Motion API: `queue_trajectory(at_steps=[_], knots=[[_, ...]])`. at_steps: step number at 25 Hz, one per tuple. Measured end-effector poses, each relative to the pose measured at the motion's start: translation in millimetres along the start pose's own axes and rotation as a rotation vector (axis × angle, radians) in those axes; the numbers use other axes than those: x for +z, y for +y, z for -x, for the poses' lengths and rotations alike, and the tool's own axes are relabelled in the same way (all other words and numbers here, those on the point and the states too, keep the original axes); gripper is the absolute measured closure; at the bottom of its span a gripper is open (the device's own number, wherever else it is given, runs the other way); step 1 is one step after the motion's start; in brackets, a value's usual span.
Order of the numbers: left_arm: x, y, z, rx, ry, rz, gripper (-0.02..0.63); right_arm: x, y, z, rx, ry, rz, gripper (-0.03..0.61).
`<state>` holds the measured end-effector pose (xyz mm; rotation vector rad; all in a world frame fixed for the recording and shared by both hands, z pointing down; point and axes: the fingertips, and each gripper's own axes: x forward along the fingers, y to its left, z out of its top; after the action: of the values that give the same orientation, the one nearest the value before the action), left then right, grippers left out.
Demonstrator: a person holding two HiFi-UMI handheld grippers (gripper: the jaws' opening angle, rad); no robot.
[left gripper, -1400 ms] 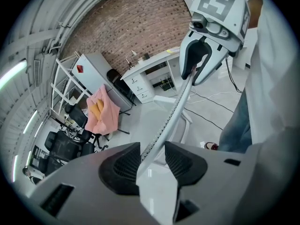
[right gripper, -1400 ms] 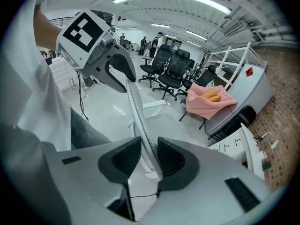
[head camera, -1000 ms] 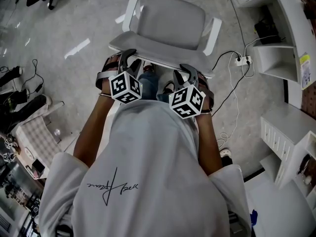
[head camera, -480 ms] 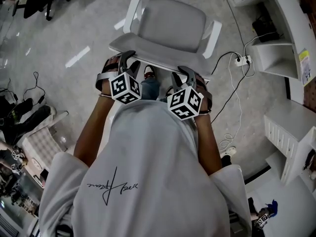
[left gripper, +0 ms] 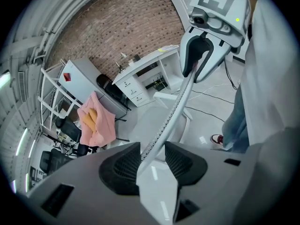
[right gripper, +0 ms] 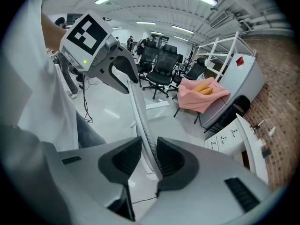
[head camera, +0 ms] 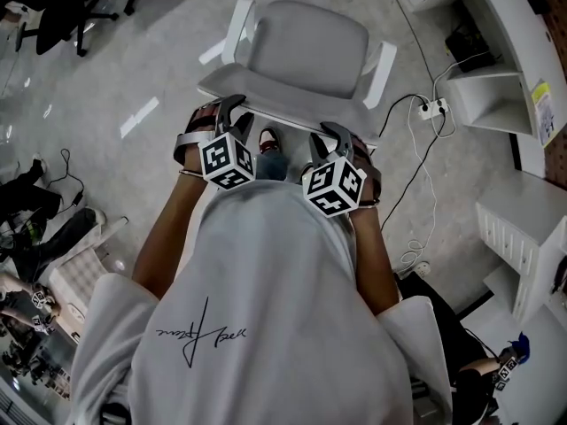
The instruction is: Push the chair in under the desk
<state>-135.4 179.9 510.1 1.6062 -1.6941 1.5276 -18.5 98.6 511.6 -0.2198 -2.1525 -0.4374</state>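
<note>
A grey office chair (head camera: 306,47) with white armrests stands on the floor in front of the person, seat facing away. Both grippers sit on the top rim of its backrest (head camera: 283,112). My left gripper (head camera: 232,106) holds the rim near its left end, and the rim runs between its pads (left gripper: 152,159). My right gripper (head camera: 335,133) holds the rim near its right end, with the mesh edge pinched between its pads (right gripper: 148,156). A white desk (head camera: 518,78) with shelves stands at the right.
A power strip (head camera: 434,107) and black cables (head camera: 416,184) lie on the floor between chair and desk. Black office chairs (head camera: 53,7) stand at the upper left. A pink cloth (right gripper: 201,95) hangs over a grey cabinet. A white drawer unit (head camera: 514,237) is at the right.
Both grippers keep their hold on the backrest rim. The floor and furniture have slid past in the head view, so person and chair have shifted a little together.
</note>
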Motion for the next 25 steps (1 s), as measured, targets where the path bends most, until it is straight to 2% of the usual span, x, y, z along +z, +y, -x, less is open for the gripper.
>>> queue_trajectory(at_steps=[6, 15, 25], knots=[[9, 13, -11, -0.02, -0.026, -0.025, 0.451, 2, -15, -5, -0.022, 0.011, -0.027, 0.454], [-2, 22, -12, -0.027, -0.076, -0.062, 0.451, 14, -9, -11, -0.043, 0.027, -0.071, 0.454], [15, 32, -26, -0.042, -0.128, -0.1, 0.451, 10, -31, -14, -0.074, 0.045, -0.117, 0.454]])
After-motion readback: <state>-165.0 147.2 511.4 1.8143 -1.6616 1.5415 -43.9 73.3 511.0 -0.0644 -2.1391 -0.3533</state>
